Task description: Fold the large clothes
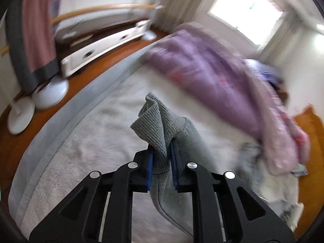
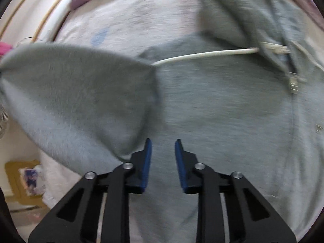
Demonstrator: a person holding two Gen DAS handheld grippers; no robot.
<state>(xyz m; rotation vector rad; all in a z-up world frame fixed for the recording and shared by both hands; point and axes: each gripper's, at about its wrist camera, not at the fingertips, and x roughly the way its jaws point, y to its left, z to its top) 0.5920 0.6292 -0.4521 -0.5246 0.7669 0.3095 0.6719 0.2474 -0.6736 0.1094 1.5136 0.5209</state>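
Note:
A grey hooded sweatshirt [image 2: 222, 105] lies spread on the bed, with a white drawstring [image 2: 202, 55] and a zip [image 2: 292, 81] near its neck. My left gripper [image 1: 162, 143] is shut on its ribbed cuff [image 1: 151, 119], and the sleeve [image 1: 194, 141] hangs down from the pads above the bed. In the right wrist view that lifted sleeve [image 2: 81, 93] crosses the left side. My right gripper [image 2: 163, 141] points down over the sweatshirt's body. Its blue pads stand a narrow gap apart with no fabric pinched between them.
A white fuzzy blanket [image 1: 81, 141] covers the bed. A purple garment [image 1: 212, 70] and other clothes lie along its far side. Beyond the bed edge are wooden floor [image 1: 20, 141], two white round stands [image 1: 50, 93], a white drawer unit [image 1: 105, 48] and a hanging pink-and-grey cloth [image 1: 34, 30].

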